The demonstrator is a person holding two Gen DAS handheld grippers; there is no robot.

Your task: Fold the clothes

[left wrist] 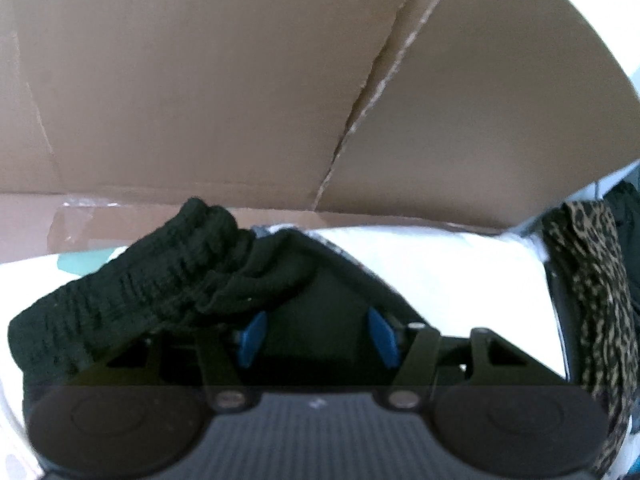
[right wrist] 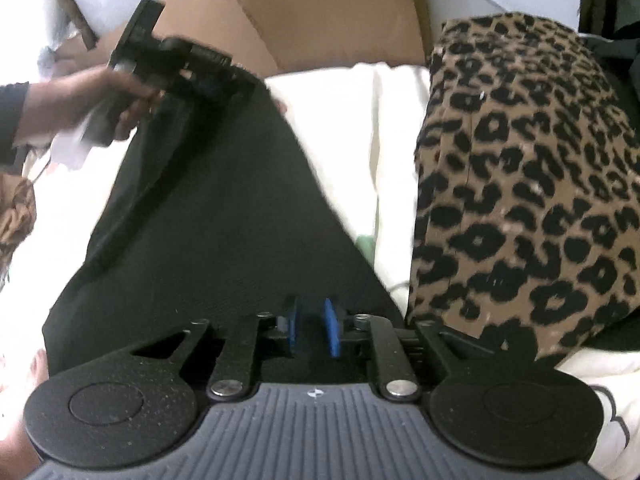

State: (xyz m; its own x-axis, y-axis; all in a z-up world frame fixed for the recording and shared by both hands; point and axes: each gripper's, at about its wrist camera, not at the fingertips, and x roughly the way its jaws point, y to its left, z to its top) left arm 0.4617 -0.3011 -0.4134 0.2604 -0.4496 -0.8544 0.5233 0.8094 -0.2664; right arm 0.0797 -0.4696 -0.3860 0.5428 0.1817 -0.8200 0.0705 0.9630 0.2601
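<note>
Nearest, my right gripper: the blue pads stand a narrow gap apart, low over the black garment. No cloth shows pinched between them; I read it as let go, though the fabric under the tips is dark and hard to separate from the frame.

My left gripper: pads parted to a middling width, with dark cloth lying in the space between and beneath them. I cannot tell if either pad presses on it. The gathered, ribbed waistband bunches up just left of the left pad, puckered like elastic.

The black garment lies spread on the white bedding, tapering from a broad near edge under my right gripper to a narrow far end where my left hand holds the other gripper. Fine matte knit, one long crease down its left side. It looks flattened, perhaps folded lengthwise once; my judgement is that cross folds remain.

Just right of it, apart from its edge, a leopard-print garment: thin woven cloth, tan with black blotches, mounded rather than flat. It looks unfolded, so it is left to do.

Farthest, a brown cardboard box stands open behind the bedding, matte, with a torn seam down its wall.

Overall: early to middle, one piece in hand, at least one waiting.
</note>
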